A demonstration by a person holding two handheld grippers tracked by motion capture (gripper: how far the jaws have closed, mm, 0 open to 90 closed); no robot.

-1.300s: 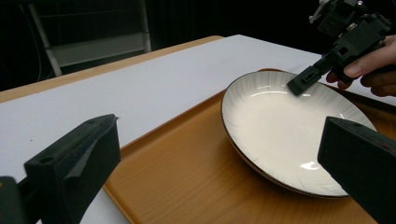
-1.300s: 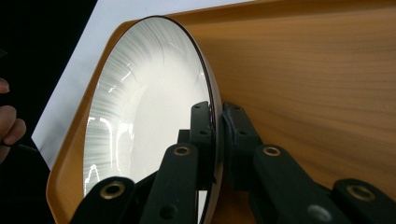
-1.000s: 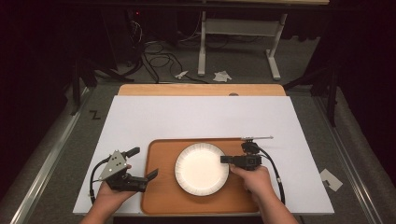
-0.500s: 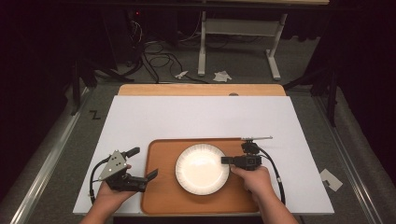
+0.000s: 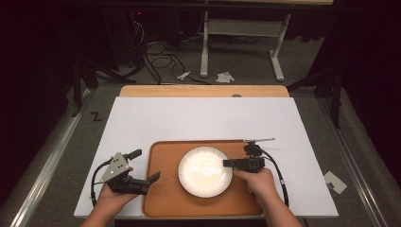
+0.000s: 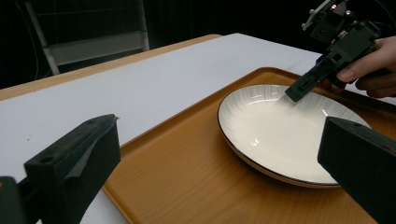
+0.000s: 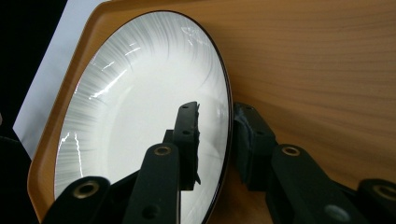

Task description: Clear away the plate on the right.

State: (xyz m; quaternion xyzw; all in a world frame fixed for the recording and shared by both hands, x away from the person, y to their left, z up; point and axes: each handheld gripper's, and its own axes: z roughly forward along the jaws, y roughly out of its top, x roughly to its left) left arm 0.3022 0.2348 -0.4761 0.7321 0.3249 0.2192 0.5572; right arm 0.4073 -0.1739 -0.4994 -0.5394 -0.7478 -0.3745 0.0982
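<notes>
A white ribbed plate (image 5: 205, 171) with a dark rim lies on a wooden tray (image 5: 163, 198) near the table's front edge. My right gripper (image 5: 227, 163) is turned on its side at the plate's right rim. In the right gripper view the gripper (image 7: 217, 112) is open, with one jaw over the plate (image 7: 140, 102) and the other outside the rim, above the tray (image 7: 327, 70). The rim passes between the jaws. My left gripper (image 5: 146, 166) stands wide open at the tray's left edge, nothing between its jaws. It faces the plate (image 6: 280, 135) and the right gripper (image 6: 296, 93).
A white sheet (image 5: 198, 118) covers the table, with a wooden strip (image 5: 203, 91) along its far edge. Beyond the table are a dark floor with cables (image 5: 156, 52), paper scraps (image 5: 224, 76) and a metal table frame (image 5: 246, 28).
</notes>
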